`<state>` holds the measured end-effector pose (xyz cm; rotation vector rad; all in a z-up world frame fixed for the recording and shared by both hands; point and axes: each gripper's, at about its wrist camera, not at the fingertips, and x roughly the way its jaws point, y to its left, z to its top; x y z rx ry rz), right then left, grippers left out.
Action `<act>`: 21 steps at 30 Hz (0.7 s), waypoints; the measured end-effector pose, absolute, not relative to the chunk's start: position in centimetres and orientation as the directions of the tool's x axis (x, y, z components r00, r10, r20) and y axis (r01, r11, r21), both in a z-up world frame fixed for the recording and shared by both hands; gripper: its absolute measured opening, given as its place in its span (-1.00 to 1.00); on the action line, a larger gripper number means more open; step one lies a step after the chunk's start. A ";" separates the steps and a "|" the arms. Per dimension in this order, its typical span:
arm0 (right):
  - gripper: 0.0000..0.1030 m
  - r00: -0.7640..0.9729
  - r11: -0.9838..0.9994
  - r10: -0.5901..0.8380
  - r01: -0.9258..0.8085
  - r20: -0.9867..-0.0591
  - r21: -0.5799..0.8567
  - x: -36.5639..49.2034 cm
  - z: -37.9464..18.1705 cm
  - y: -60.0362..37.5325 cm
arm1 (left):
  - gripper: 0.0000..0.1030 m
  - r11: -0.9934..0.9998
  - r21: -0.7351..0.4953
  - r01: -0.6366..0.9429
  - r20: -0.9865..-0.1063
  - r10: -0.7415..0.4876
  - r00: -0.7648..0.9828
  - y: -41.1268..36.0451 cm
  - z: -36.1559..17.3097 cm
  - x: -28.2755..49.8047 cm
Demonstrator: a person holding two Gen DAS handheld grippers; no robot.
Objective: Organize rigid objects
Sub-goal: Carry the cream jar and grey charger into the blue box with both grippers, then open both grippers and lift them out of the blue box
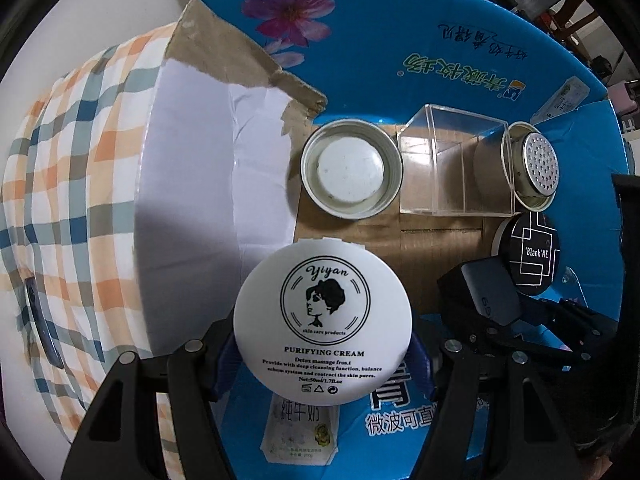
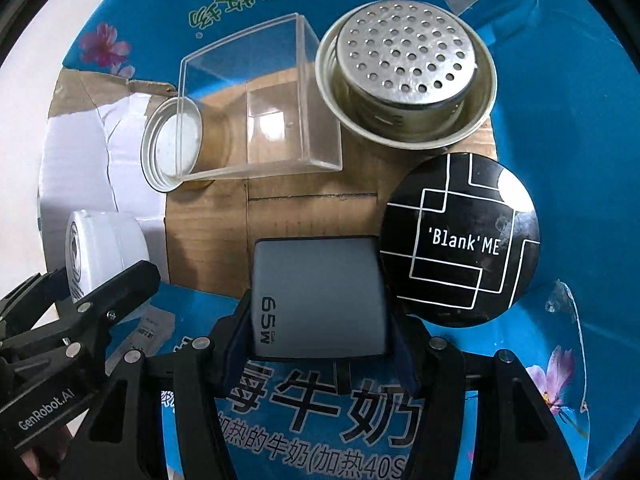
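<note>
My left gripper (image 1: 322, 360) is shut on a round white cream jar (image 1: 322, 320), its printed lid facing the camera. It hangs low inside the blue cardboard box (image 1: 380, 40), at the near left of the brown floor (image 1: 432, 248). My right gripper (image 2: 320, 344) is shut on a grey 65W charger block (image 2: 320, 296), down in the same box next to a black round 'Blank ME' compact (image 2: 460, 240). The right wrist view shows the white jar (image 2: 100, 252) at the left, between the left gripper's black fingers (image 2: 120, 284).
Along the box's far side stand a metal lid (image 1: 351, 168), open side up, a clear plastic cube (image 1: 452, 164) and a perforated metal strainer (image 1: 536, 168). One box flap is torn, with white paper (image 1: 220, 160) showing. A checked cloth (image 1: 80, 160) lies left of the box.
</note>
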<state>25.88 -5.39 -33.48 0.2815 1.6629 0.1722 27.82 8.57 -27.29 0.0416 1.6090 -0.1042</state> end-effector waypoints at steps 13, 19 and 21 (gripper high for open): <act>0.64 -0.094 0.975 0.217 -0.027 -0.972 0.220 24.8 -31.3 -4.9 | 0.94 0.996 -0.052 0.075 -0.997 -0.048 -0.054 7.8 -26.9 25.4; 0.74 -0.019 0.989 0.143 -0.037 -0.990 0.144 23.0 -28.2 -6.2 | 0.94 0.998 -0.028 0.058 -0.998 -0.031 0.057 7.3 -22.9 22.7; 0.75 0.001 0.992 0.124 -0.037 -0.992 0.124 22.6 -26.8 -6.5 | 0.94 0.998 -0.029 0.053 -0.995 -0.034 0.095 7.2 -21.3 21.7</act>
